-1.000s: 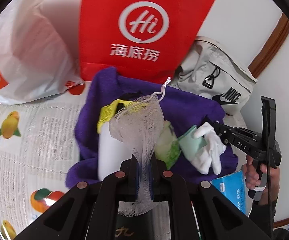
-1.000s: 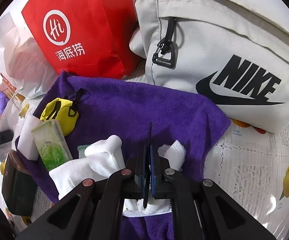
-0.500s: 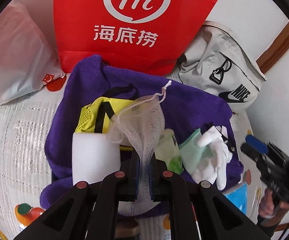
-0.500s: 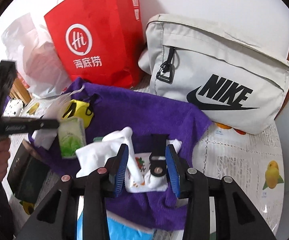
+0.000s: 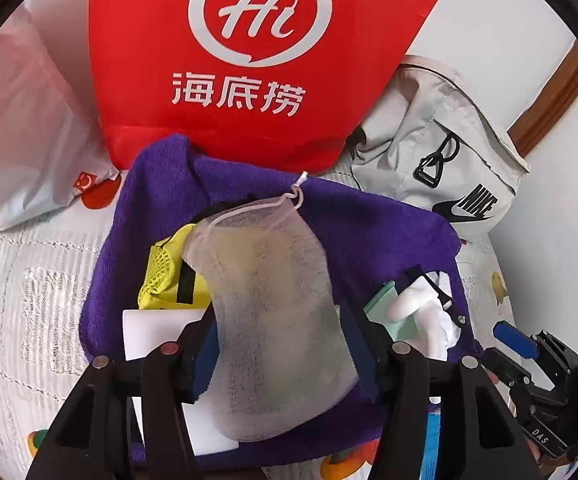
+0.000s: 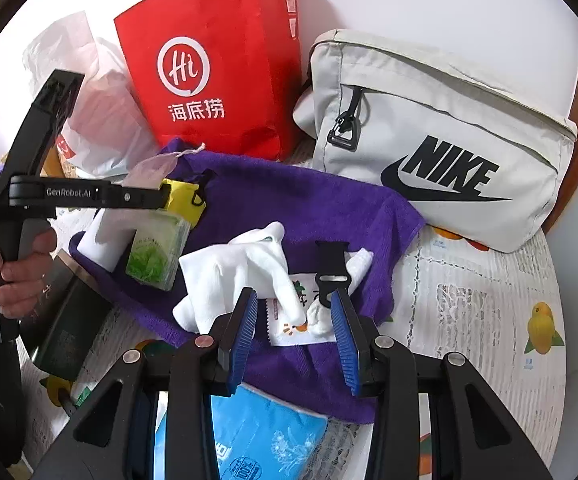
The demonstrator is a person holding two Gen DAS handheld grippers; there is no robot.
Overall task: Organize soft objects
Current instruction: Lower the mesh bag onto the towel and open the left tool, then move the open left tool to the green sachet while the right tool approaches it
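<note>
left tongs (image 5: 281, 344) spread wide, mesh pouch (image 5: 273, 304) loose between them over purple towel (image 5: 377, 224). right tongs (image 6: 295, 332) open, empty, white socks (image 6: 245, 268) just ahead; desk (image 6: 485, 320) bare rightward.

A fruit-print tablecloth (image 6: 489, 312) is covered centrally by a purple towel (image 6: 309, 204), with a red bag (image 6: 225, 80) and grey Nike bag (image 6: 441, 140) at the far edge.

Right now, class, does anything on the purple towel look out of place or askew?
Yes: the white mesh pouch hangs loose between the open left hand-held gripper fingers over the purple towel, and the white gloves lie crumpled.
</note>
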